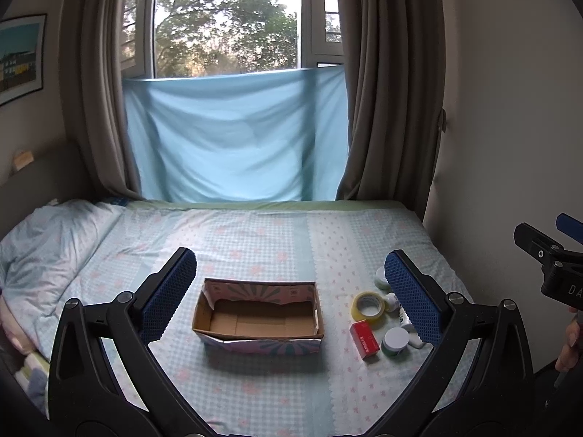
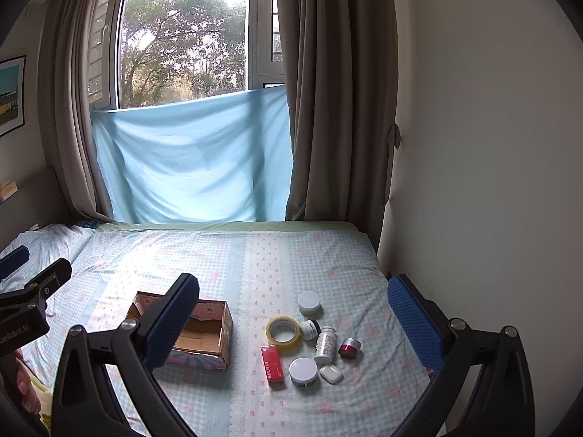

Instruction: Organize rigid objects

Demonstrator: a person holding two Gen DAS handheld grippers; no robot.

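An open, empty cardboard box [image 1: 259,315] [image 2: 204,338] sits on the bed. To its right lies a cluster of small items: a yellow tape roll [image 2: 283,330] [image 1: 368,306], a red box [image 2: 272,363] [image 1: 364,338], two white-lidded jars [image 2: 303,370] [image 2: 309,302], a white pill bottle [image 2: 325,343], a dark-capped bottle [image 2: 309,327], a small red jar [image 2: 349,346] and a white earbud case [image 2: 331,373]. My left gripper [image 1: 289,291] is open above the box. My right gripper [image 2: 293,322] is open above the cluster. Both are empty.
The bed [image 1: 255,233] has a checked floral sheet, with a pillow [image 1: 47,240] at the left. A wall [image 2: 473,145] borders the right side. Curtains and a blue cloth [image 1: 233,138] hang behind the bed.
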